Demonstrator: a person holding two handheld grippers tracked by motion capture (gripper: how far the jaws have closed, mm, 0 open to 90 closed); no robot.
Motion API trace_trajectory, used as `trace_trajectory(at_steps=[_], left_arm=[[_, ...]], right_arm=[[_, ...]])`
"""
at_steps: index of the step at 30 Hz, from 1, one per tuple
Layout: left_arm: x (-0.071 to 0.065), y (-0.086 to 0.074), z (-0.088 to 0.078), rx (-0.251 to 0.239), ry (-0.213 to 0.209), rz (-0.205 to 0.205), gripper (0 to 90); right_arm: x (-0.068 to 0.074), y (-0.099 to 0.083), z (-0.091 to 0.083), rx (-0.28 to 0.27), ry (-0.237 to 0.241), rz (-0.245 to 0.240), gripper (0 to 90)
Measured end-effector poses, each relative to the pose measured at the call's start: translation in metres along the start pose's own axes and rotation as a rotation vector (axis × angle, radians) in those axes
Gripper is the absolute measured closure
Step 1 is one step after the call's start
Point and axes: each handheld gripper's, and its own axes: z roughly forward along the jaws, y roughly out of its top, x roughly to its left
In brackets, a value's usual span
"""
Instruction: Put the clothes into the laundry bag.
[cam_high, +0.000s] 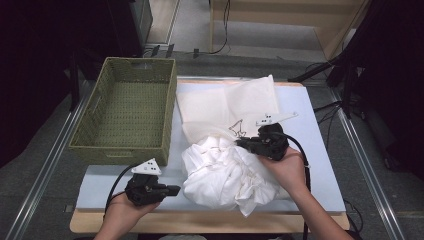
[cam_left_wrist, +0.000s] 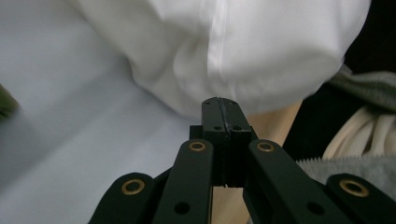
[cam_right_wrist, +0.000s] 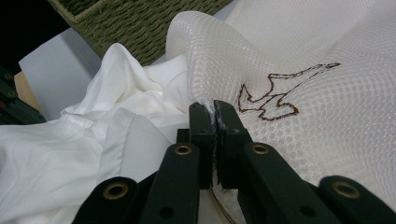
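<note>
Right gripper (cam_right_wrist: 215, 112) clamped on white mesh bag (cam_right_wrist: 299, 84) with brown embroidered outline.

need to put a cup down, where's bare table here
Bare mat lies at the front left, between the green basket, the crumpled white garment and the left gripper. A strip runs right of the mesh bag. The middle is crowded with cloth and the right gripper.

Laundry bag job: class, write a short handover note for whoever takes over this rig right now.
Right gripper: shut on the mesh bag at its edge.
Left gripper: shut, holding nothing, beside the white garment.
Garment lies bunched at the bag's mouth, on the table. Basket stands at the left.
Done: bag edge gripped.
Left: probably get the garment into the bag.
</note>
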Motion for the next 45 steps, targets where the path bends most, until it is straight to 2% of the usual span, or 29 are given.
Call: trace_trajectory(at_steps=[2,5,7,9,13,16,19,23,31,35,40,45], left_arm=[[0.002,-0.002,0.006,0.03,-0.041,-0.007,90.0],[-0.001,0.002,0.016,0.038,-0.076,-0.005,90.0],[-0.007,0.006,0.025,0.035,-0.097,0.02,90.0],[-0.014,0.013,0.032,0.028,-0.097,0.044,90.0],[-0.023,0.027,0.043,-0.003,-0.069,0.068,90.0],[-0.029,0.04,0.048,-0.048,-0.036,0.08,90.0],[-0.032,0.048,0.052,-0.052,-0.016,0.096,90.0],[-0.033,0.059,0.059,-0.049,0.003,0.098,90.0],[-0.037,0.086,0.072,-0.09,0.02,0.123,90.0],[-0.041,0.101,0.079,-0.103,0.048,0.148,90.0],[-0.039,0.12,0.089,-0.122,0.044,0.13,90.0],[-0.036,0.135,0.099,-0.103,0.055,0.13,90.0]], right_arm=[[0.0,0.0,0.0,0.001,-0.001,0.002,87.8],[0.001,0.001,0.0,-0.002,-0.003,-0.001,87.8],[0.001,0.001,0.0,-0.003,-0.003,0.001,87.8],[0.001,0.001,0.0,-0.004,-0.003,-0.001,87.8],[0.002,0.001,-0.001,-0.005,-0.008,-0.001,87.8],[0.002,0.001,-0.001,-0.006,-0.009,0.002,87.9],[0.001,0.002,-0.001,-0.008,-0.008,0.0,87.9],[0.001,0.002,-0.001,-0.008,-0.009,0.0,87.8],[0.002,0.002,-0.002,-0.006,-0.013,0.001,87.9],[0.001,0.003,-0.002,-0.005,-0.014,0.002,87.9],[0.001,0.003,-0.002,-0.005,-0.014,0.003,88.0],[0.002,0.005,-0.003,-0.008,-0.009,0.005,88.2]])
